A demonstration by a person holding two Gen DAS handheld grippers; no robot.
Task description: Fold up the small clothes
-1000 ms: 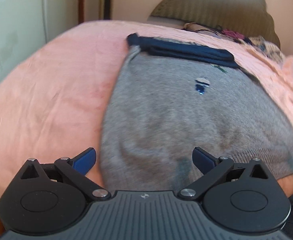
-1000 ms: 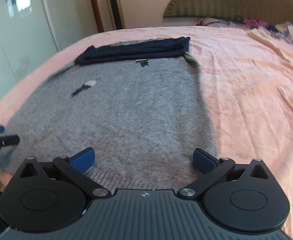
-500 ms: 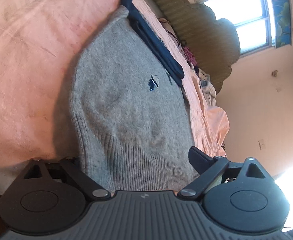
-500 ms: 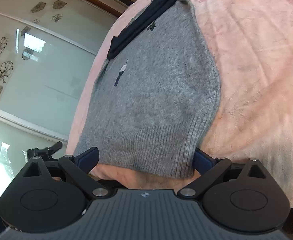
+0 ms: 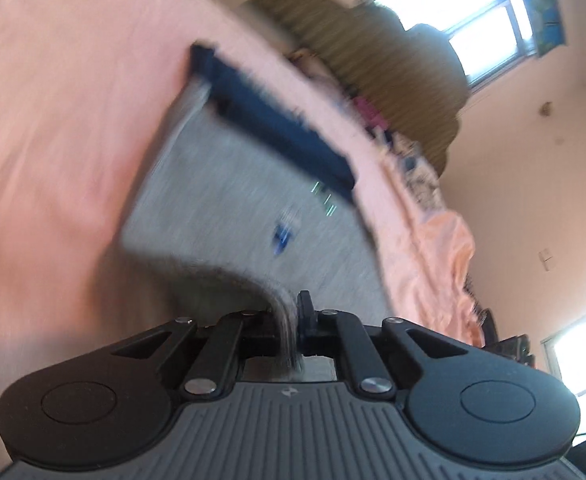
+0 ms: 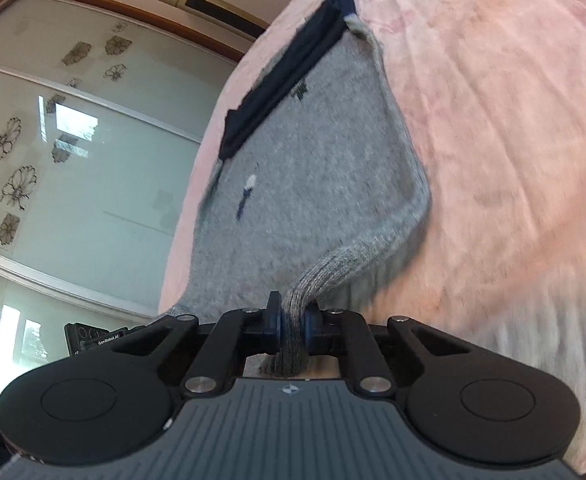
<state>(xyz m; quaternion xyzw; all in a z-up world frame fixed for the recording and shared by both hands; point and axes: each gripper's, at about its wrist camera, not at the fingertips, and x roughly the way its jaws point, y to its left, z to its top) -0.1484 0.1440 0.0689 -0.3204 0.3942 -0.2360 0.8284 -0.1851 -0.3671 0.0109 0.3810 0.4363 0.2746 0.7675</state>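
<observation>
Grey sweater [image 6: 325, 184] hem pinched by both claws, right [image 6: 293, 326] closing, left [image 5: 293, 320]; window only leftward.

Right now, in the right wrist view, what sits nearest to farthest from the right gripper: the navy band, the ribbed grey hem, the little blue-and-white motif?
1. Ribbed grey hem, pinched in the right gripper.
2. Blue-and-white motif, mid-sweater, left.
3. Navy band, far end.

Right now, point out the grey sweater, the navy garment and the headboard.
grey sweater [image 6: 325, 184], right wrist view, middle of its body.
navy garment [image 6: 289, 68], right wrist view, middle of the strip.
headboard [image 5: 373, 60], left wrist view, ribbed face.
</observation>
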